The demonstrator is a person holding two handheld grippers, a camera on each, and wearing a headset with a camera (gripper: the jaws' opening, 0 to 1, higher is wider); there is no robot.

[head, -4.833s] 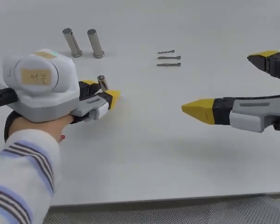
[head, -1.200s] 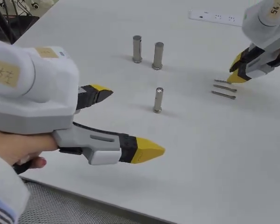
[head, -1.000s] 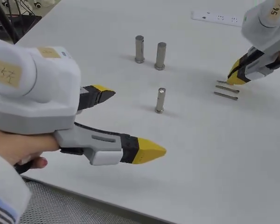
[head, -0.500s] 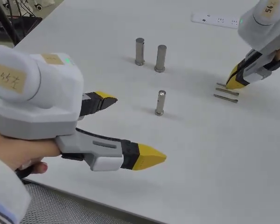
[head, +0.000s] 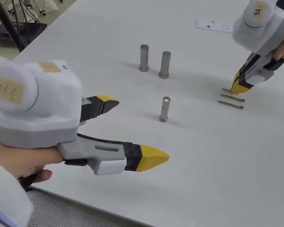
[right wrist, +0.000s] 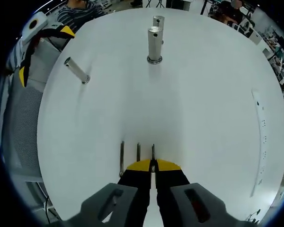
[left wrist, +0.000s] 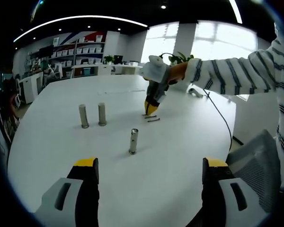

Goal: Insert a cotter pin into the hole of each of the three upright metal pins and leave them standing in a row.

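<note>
left gripper (head: 136, 128) (left wrist: 149, 163): fingers spread wide with nothing between them, held above the table (head: 203, 161).
right gripper (head: 236, 88) (right wrist: 153, 165): fingers pressed together, tips down at the table, pinching the near end of one cotter (right wrist: 153, 150).
cotters (right wrist: 138, 152) (head: 231, 104): three lie side by side; the pinched one is outermost, the other two just beside the right fingertips.
metal pins (head: 164, 109) (left wrist: 133, 140): three upright, one ahead of the left fingers, two close together beyond it, all well apart from the right fingers.

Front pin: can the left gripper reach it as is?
Probably yes: left gripper is open, front pin stands ahead of it with bare table between; right gripper is off at the cotter pins.
</note>
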